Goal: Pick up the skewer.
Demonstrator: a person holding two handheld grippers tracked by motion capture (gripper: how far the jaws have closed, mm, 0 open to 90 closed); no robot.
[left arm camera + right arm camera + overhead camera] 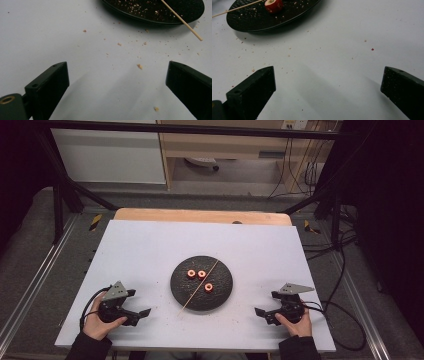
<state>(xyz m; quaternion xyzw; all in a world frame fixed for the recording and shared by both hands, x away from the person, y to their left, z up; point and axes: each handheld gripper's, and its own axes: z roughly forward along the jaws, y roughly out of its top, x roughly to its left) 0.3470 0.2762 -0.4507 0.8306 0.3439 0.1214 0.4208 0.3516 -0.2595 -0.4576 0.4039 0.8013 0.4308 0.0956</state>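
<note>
While both grippers, left (pixel 141 313) and right (pixel 261 312), rested with jaws apart, the thin wooden skewer (pixel 199 287) lay diagonally across the round black plate (pixel 181 294), its lower end nearer the left one.

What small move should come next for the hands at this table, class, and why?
Probably the left gripper should ease toward the skewer, whose near end juts past the plate rim on that side. Both grippers are open and empty on the table; the right gripper could follow for a red ring piece.
</note>
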